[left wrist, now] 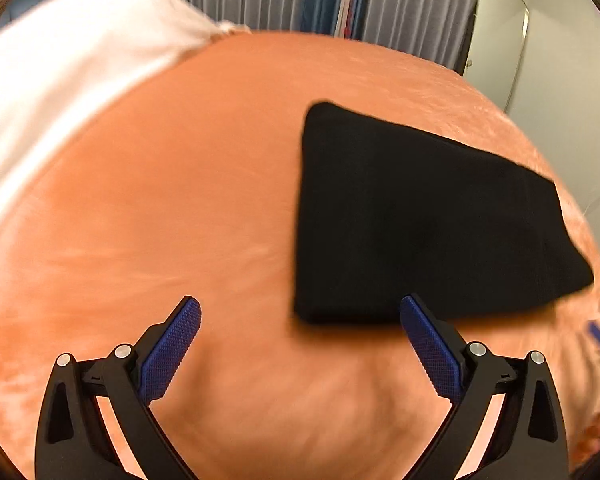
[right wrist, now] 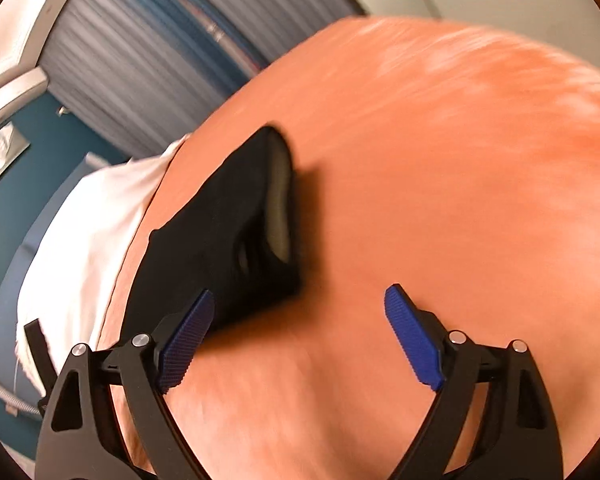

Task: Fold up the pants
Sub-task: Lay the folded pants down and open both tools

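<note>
orange bed cover (left wrist: 180, 200), grey curtains behind. black pants (left wrist: 412, 220) lie folded on it, free. left gripper (left wrist: 300, 344) and right gripper (right wrist: 300, 332): fingers spread apart, empty. risk: a low finger snags the near edge, undoing the fold.

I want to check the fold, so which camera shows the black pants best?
The left wrist view: the folded black pants lie whole and flat on the orange cover. The right wrist view shows them edge-on, blurred, partly behind a finger.
</note>
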Demonstrator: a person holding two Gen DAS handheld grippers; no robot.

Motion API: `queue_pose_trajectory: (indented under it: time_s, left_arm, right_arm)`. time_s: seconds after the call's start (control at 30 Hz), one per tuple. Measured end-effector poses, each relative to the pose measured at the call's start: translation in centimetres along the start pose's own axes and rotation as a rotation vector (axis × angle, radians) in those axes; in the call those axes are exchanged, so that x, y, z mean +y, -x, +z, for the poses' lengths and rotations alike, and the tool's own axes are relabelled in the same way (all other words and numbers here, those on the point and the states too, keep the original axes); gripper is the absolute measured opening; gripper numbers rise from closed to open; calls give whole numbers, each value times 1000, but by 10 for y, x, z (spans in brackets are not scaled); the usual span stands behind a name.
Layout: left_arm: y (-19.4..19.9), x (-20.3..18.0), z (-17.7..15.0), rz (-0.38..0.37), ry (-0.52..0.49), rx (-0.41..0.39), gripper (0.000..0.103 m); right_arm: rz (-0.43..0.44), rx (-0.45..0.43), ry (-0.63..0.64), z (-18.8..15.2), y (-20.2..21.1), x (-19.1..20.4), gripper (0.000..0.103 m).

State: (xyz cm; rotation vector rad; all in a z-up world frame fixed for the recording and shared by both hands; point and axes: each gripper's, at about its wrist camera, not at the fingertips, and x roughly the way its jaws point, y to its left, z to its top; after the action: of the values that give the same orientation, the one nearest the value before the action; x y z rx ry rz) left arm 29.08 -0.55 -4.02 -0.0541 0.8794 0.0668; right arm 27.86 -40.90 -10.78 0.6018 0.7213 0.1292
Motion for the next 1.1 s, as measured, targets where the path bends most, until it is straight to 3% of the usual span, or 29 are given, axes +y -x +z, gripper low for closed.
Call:
queue_pose_trajectory:
  time_s: [0.17,0.2,0.23,0.3,0.33,0.47,0.57,0.67,0.73,0.8,0.9,0.97,1.1]
  left_arm:
    - [69,-12,-25,124,-137,-96,98]
    - [82,-16,-34,137,-158,-117,98]
    - [91,-18,-34,143,-170,-128,98]
    - [108,-23,-42,130,-178,-131,98]
    - [111,-26,-42,121,-175,-125,98]
    - [127,-30,-52,105,-182,-113,98]
    - [130,-29,-60,106,-185,-103,98]
    - [124,-25,-64,101,-178,-83,98]
    - [112,-21,-57,94,-173,-67,98]
    - [97,-20,-47,98,-163,-48,98]
    - [80,-20,-27,93,-145,-57,98]
    - [66,-24,-7,79,-127,-61,98]
    - [65,-39,12,75,-104,-76,98]
  right_arm:
    - [-85,-61,150,-35,67,21,81]
    - [-111,-77,215,-41,75,33,60]
    - [-132,-81,276,-42,78,45,50]
    - [-159,-82,396,-33,70,83,19]
    - [-153,-94,433,-27,65,99,17]
    - [-121,-84,540,5,25,154,17]
    - [-126,-48,561,21,-10,169,17]
    - [-121,20,504,29,-43,149,17]
    - [-197,101,482,29,-76,117,16]
    - [-249,145,458,30,-98,88,9]
    - [-160,118,367,37,-86,76,9]
    - [-139,82,403,37,-75,87,10]
    - [-238,137,431,30,-78,89,10]
